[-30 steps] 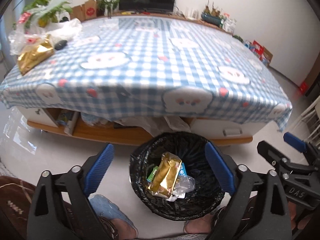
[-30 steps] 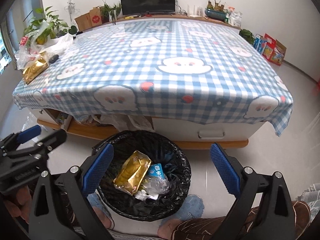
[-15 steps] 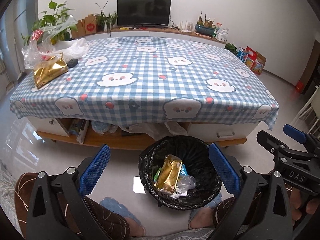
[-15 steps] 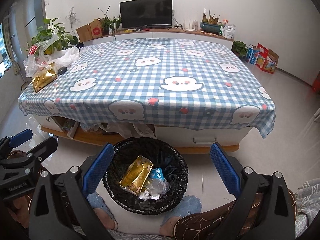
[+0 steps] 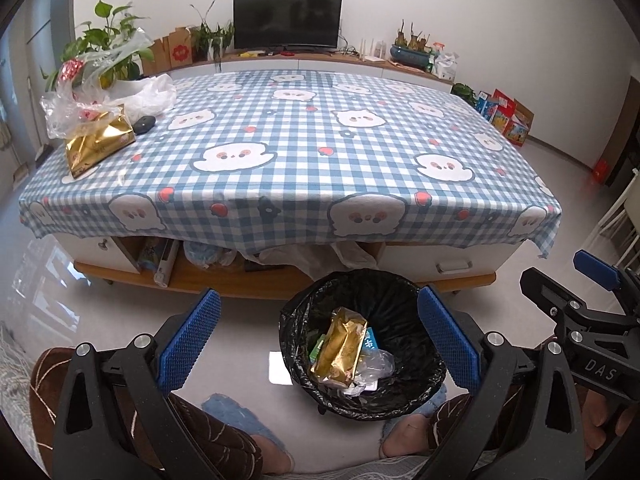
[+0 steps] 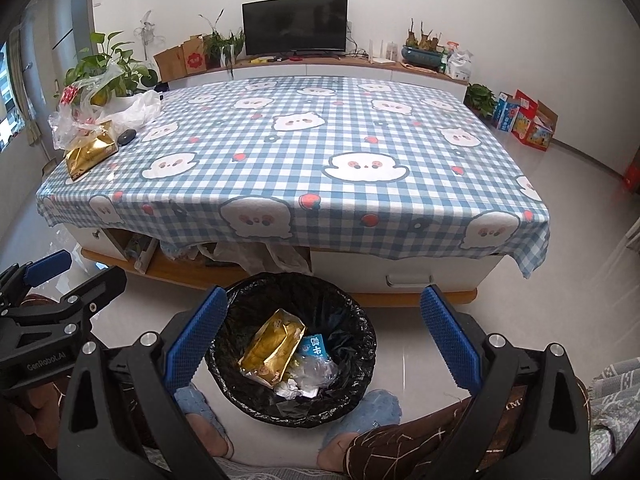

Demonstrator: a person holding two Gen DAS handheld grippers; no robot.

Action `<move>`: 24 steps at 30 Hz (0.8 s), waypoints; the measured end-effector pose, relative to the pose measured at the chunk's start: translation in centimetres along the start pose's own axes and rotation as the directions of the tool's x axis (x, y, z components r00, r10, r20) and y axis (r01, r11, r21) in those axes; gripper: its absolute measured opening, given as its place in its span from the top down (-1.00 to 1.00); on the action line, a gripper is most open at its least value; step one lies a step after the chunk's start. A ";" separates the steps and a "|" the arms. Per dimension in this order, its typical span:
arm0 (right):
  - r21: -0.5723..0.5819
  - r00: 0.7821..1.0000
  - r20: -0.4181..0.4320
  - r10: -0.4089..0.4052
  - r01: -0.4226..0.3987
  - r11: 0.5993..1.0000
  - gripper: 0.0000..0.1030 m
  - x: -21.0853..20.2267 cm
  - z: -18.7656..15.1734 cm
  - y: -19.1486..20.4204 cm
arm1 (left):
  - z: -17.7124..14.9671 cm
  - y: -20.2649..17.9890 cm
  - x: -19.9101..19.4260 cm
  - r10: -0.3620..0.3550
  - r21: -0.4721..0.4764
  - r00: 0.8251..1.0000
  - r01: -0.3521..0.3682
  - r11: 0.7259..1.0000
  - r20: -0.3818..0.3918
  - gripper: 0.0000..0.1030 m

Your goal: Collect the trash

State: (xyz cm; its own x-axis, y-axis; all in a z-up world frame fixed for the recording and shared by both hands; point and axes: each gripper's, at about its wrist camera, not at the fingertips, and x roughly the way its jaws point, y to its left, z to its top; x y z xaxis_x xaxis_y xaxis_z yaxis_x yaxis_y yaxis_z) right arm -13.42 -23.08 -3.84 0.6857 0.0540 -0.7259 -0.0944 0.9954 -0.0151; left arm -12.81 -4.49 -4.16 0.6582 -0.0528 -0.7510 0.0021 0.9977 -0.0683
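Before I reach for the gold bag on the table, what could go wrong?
1. The gold bag lies at the far left corner, touching a loose clear bag and beside a small dark object; the tongs may snag or push those.
2. It sits near the table edge and could slide off.
3. The bin stands at the person's feet; leaning over could tip it.

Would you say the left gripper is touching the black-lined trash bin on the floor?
Apart. The right wrist view shows the left gripper off to the bin's left, with bare floor between them.
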 end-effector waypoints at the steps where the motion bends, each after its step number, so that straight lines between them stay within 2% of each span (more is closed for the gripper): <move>1: 0.000 1.000 0.000 -0.002 0.002 1.000 -0.81 0.0 0.0 0.0 | 0.0 0.0 0.0 -0.001 0.001 1.000 0.001 1.000 0.000 -0.88; 24: 0.015 1.000 -0.014 0.006 -0.006 1.000 -0.81 0.6 -0.1 -0.4 | 0.0 -0.2 0.4 0.005 0.007 1.000 -0.004 1.000 -0.014 -0.88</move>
State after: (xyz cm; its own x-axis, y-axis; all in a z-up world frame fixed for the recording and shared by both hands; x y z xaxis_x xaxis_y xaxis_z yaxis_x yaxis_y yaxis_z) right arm -13.05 -23.46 -4.29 0.6746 0.0593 -0.7358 -0.0875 0.9962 0.0000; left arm -12.61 -4.68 -4.45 0.6473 -0.0489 -0.7607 0.0042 0.9982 -0.0606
